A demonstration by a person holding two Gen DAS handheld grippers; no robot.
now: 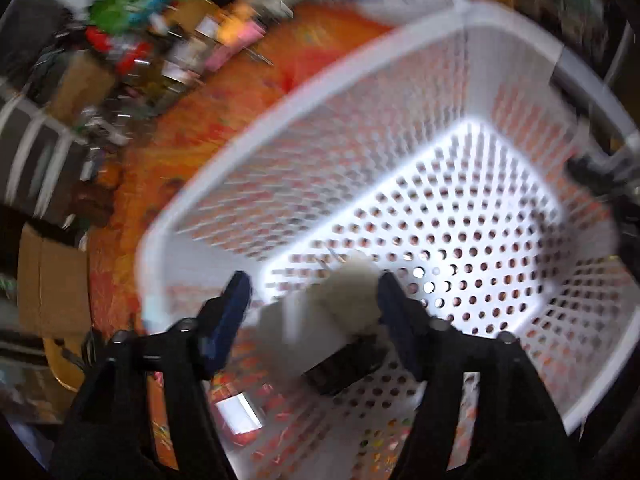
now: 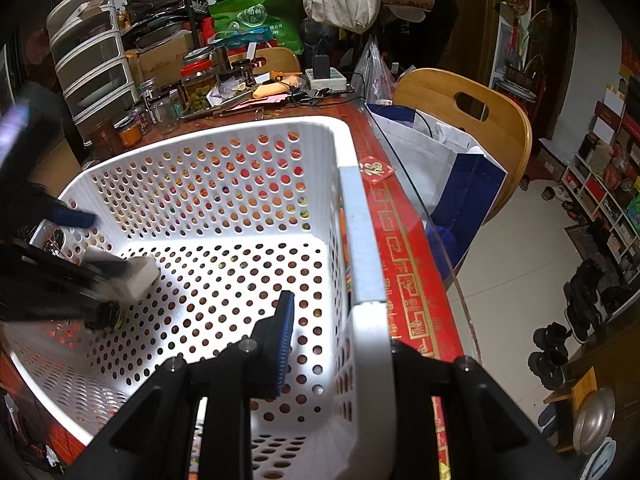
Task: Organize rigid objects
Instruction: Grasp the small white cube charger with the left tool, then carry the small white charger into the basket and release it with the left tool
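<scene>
A white perforated plastic basket (image 1: 280, 108) stands on a red and orange tablecloth; it also shows in the right wrist view (image 2: 360, 216). My left gripper (image 1: 314, 304) is over the basket with its blue pads wide apart. A blurred white and black object (image 1: 340, 320) is between the pads, not clamped, over the basket floor. In the right wrist view the same object (image 2: 138, 276) is at the basket's left side by the left gripper (image 2: 90, 264). My right gripper (image 2: 344, 332) straddles the basket's right wall; its left finger (image 2: 282, 340) is inside the basket and the wall sits between the fingers.
Jars (image 2: 198, 84), boxes, a green bag (image 2: 260, 16) and a power strip (image 2: 326, 78) crowd the table's far end. White drawers (image 2: 92, 52) stand at the far left. A wooden chair (image 2: 472, 120) with a white and blue bag (image 2: 452, 160) stands right of the table.
</scene>
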